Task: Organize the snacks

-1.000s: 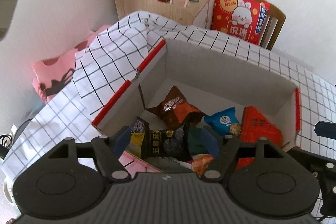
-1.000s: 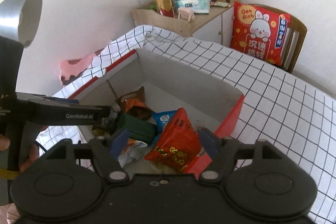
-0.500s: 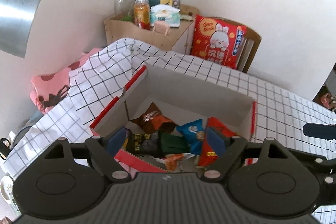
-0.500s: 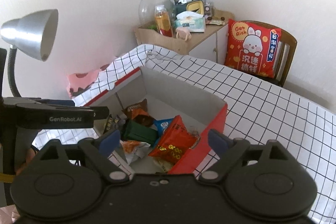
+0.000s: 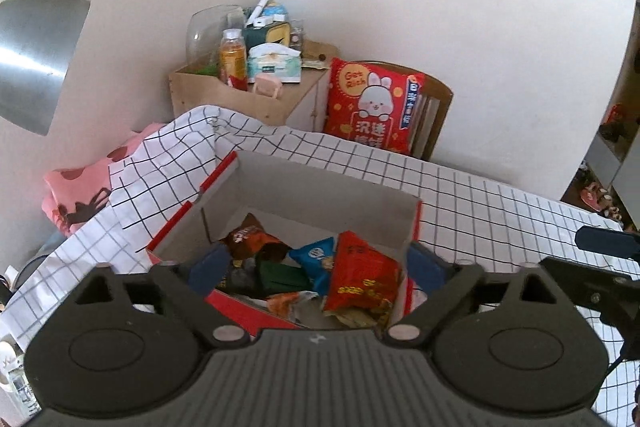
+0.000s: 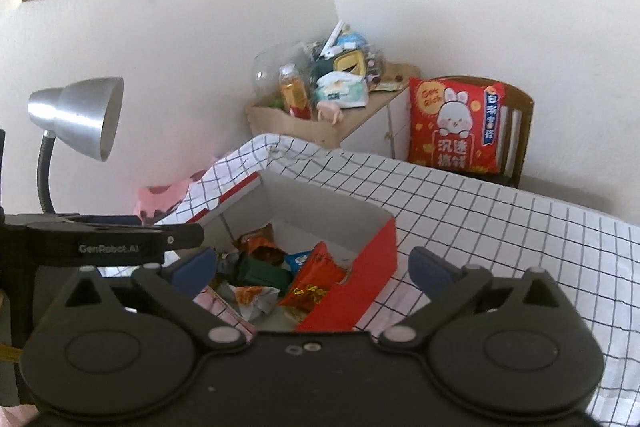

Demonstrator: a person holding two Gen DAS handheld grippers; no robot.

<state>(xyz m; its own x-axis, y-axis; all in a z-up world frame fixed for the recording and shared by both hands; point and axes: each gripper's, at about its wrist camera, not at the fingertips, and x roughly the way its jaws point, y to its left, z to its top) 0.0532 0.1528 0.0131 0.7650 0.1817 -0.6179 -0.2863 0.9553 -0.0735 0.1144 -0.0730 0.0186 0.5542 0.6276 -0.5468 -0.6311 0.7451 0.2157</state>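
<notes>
The snacks sit in a red box (image 5: pixel 256 301) on the desk (image 5: pixel 500 203), which has a white cloth with black squares. The left tool (image 5: pixel 318 265) hangs above the box with its two blue fingers (image 5: pixel 208 265) wide apart and nothing between them. The right tool (image 6: pixel 316 267) is wide open and empty too, up over the box's near side.

The box is made of thin card, red outside and grey inside, with straight walls. I think a tool bumping a wall could push it along the smooth cloth or bend the card. The bags look shiny, soft and puffy. A big red bag (image 5: pixel 360 283) leans on a blue bag (image 5: pixel 316 259), next to a brown bag (image 5: pixel 250 239) and a dark green pack (image 5: pixel 282 275). They lie in a loose heap, so pulling one could drag others out. A hard squeeze could pop a bag or crush what is inside.

A silver lamp (image 6: pixel 76 117) stands near the left tool.
</notes>
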